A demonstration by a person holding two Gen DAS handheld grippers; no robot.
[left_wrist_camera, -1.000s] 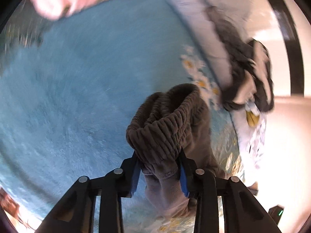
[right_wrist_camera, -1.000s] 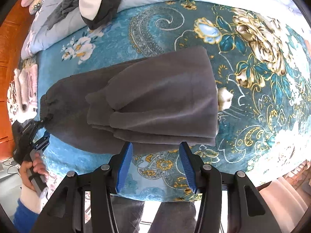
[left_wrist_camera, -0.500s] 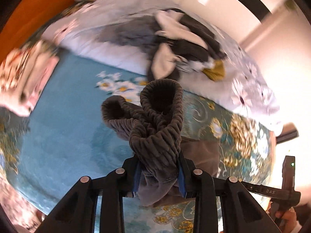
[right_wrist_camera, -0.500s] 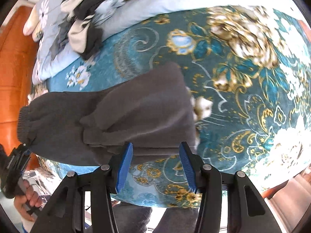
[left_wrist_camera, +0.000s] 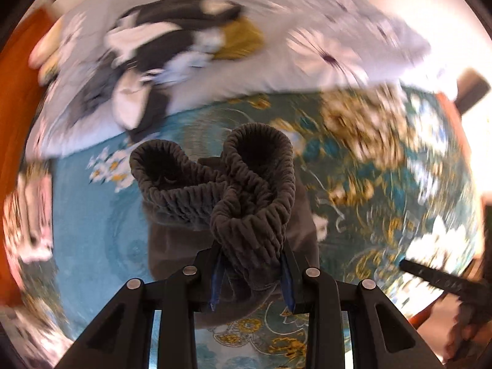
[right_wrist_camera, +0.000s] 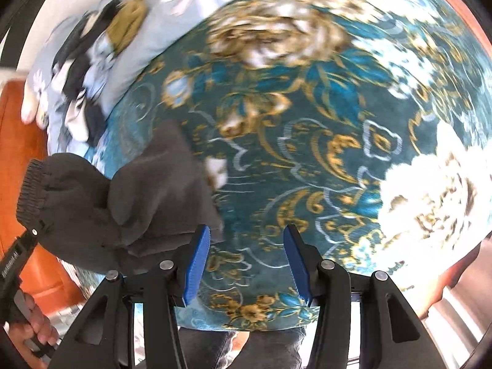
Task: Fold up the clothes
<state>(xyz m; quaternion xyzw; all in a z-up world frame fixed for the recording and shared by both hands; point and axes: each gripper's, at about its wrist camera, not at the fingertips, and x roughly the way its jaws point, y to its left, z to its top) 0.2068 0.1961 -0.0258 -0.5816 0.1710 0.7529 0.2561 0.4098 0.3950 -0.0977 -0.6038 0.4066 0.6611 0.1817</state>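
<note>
The bed (left_wrist_camera: 92, 215) is smeared by motion in the left wrist view, its teal floral cover and the heap (left_wrist_camera: 172, 49) of dark and white clothes on the pale quilt (left_wrist_camera: 338, 46) hard to make out. The grey trousers (left_wrist_camera: 252, 203) hide most of what lies beneath them; in the right wrist view they sit at the left, partly behind the right gripper's left finger, and the lower folds are cut off. Compared with a second ago, the trousers no longer lie spread flat under the right gripper; the waistband end is lifted and carried over toward the folded legs. The left gripper (left_wrist_camera: 250, 272) points steeply down, clamped on the bunched elastic waistband. The right gripper (right_wrist_camera: 246, 261) also points down over bare cover, its blue pads apart with nothing between them. A hand (right_wrist_camera: 27, 332) grips the left tool's handle.
</note>
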